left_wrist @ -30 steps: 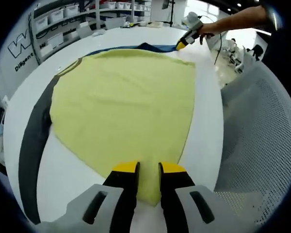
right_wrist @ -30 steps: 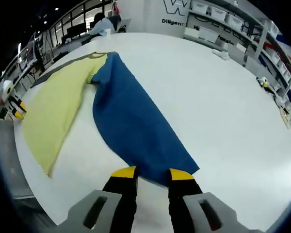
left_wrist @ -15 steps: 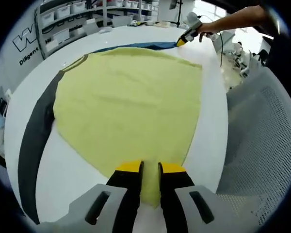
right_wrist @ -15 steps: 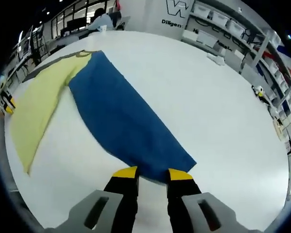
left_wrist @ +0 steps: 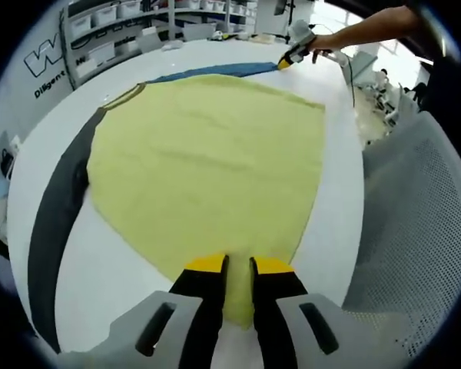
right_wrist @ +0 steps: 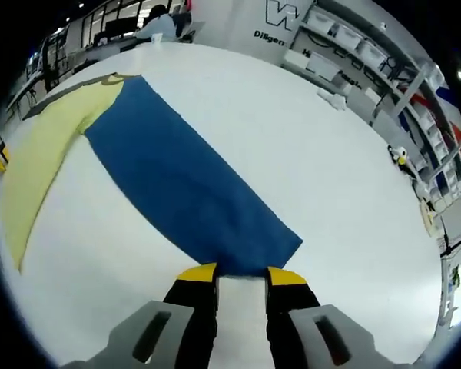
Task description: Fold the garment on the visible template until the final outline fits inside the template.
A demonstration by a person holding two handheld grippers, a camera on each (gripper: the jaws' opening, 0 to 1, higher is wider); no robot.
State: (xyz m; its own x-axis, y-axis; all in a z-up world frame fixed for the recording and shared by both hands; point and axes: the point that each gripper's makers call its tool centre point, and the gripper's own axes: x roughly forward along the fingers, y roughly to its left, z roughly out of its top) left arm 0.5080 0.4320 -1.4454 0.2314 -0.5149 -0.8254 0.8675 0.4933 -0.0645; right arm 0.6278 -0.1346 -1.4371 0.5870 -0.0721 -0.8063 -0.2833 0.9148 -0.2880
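My left gripper (left_wrist: 237, 265) has its jaws pinched on the near corner of the garment's yellow panel (left_wrist: 207, 161), which lies spread flat over the white bench (left_wrist: 342, 207). My right gripper (right_wrist: 240, 270) is at the near end of the blue panel (right_wrist: 177, 184); the cloth edge sits right at its tips, the jaws stand slightly apart, and I cannot tell whether it actually has the fabric. In the left gripper view that same gripper shows far across the bench, held in a hand (left_wrist: 316, 46) at the blue strip's end.

The garment (right_wrist: 38, 161) lies on the bench with a dark grey band (left_wrist: 58, 223) — I take it for the template — running along its left side.

To do this step well, I judge both corners should be drawn evenly, keeping the cloth taut and low so no wrinkle gets trapped before a fold goes over.

Most of the dark band is covered by cloth, so its full outline is unclear — and the collar area (left_wrist: 123, 98) is too small to read.
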